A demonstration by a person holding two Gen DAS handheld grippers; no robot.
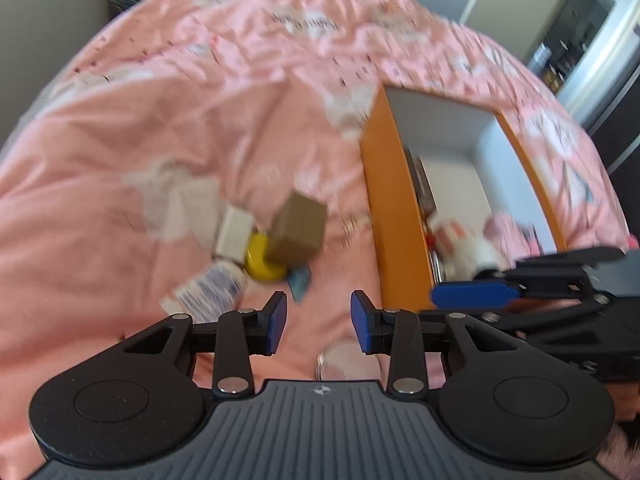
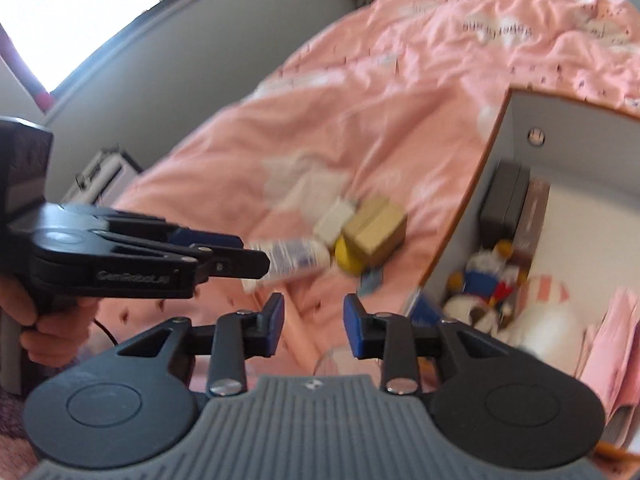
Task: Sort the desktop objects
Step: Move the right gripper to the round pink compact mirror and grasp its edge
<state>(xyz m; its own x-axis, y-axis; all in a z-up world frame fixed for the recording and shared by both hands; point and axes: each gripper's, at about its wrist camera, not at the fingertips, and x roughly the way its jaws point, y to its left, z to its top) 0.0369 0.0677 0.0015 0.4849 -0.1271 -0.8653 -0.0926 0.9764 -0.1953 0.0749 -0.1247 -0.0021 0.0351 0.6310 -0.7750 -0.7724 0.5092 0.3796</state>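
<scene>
On the pink quilt (image 1: pixel 120 128) lies a blurred heap: a brown carton (image 1: pixel 298 232), a yellow round thing (image 1: pixel 262 262), a small white box (image 1: pixel 236 236), a white bottle with blue print (image 1: pixel 212 288) and a blue packet (image 1: pixel 300 280). My left gripper (image 1: pixel 319 322) hangs open just in front of the heap, with nothing between its fingers. The right gripper (image 2: pixel 314 324) is open too and holds nothing, near the corner of the orange box (image 2: pixel 516 120). In the right wrist view the left gripper (image 2: pixel 252 252) points at the bottle (image 2: pixel 296 258).
The white-lined orange box (image 1: pixel 384 200) holds a plush toy (image 2: pixel 488 276), a dark case (image 2: pixel 500 200), a brown box (image 2: pixel 532 208) and pink papers (image 2: pixel 616 340). A grey wall and a metal case (image 2: pixel 100 172) lie left of the bed. A hand (image 2: pixel 40 320) grips the left tool.
</scene>
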